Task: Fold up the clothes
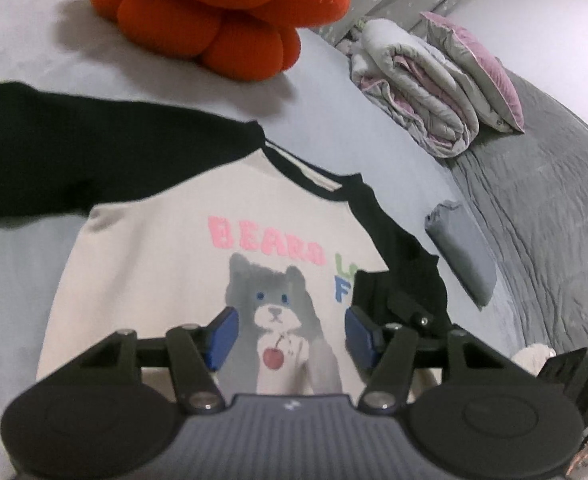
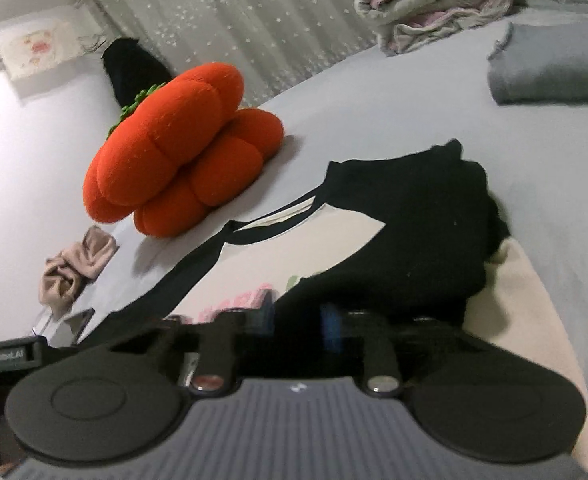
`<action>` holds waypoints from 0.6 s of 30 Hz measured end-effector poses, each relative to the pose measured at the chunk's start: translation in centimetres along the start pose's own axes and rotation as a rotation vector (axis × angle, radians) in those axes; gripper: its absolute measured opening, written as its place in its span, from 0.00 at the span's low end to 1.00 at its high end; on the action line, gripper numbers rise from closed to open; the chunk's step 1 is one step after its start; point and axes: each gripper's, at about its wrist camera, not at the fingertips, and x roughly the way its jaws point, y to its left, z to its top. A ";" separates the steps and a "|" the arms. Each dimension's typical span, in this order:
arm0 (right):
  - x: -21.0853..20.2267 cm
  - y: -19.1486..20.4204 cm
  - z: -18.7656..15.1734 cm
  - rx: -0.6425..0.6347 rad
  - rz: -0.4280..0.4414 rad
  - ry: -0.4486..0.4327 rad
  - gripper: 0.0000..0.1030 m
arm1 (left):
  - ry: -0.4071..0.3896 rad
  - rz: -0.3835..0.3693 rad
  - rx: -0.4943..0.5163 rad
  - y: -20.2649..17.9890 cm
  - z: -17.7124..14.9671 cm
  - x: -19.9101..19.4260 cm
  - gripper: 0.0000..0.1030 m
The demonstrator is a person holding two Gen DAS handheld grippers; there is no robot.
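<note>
Bed [image 1: 334,92]: pumpkin cushion [image 1: 222,12] beyond shirt [image 1: 154,264]

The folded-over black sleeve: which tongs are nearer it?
Right. The right tongs sit nearly closed at the black sleeve; the left tongs hover open over the cat print, sleeve beside them.
</note>
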 end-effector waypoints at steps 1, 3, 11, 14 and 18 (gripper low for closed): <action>-0.1 0.5 0.0 -0.033 0.007 -0.004 0.14 | 0.007 -0.008 -0.016 0.2 0.0 0.0 0.59; -0.2 1.8 -0.2 -0.121 0.025 -0.011 0.14 | 0.012 -0.030 -0.059 0.8 0.1 -0.1 0.60; -0.7 8.9 -4.0 -0.713 0.104 0.031 0.14 | 0.029 -0.108 -0.188 2.2 0.4 -0.1 0.62; -0.1 9.9 -6.0 -0.832 0.111 0.102 0.14 | 0.038 -0.106 -0.196 2.2 0.4 0.1 0.62; 0.6 10.2 -7.5 -0.898 0.109 0.172 0.19 | 0.048 -0.113 -0.193 2.1 0.5 0.2 0.62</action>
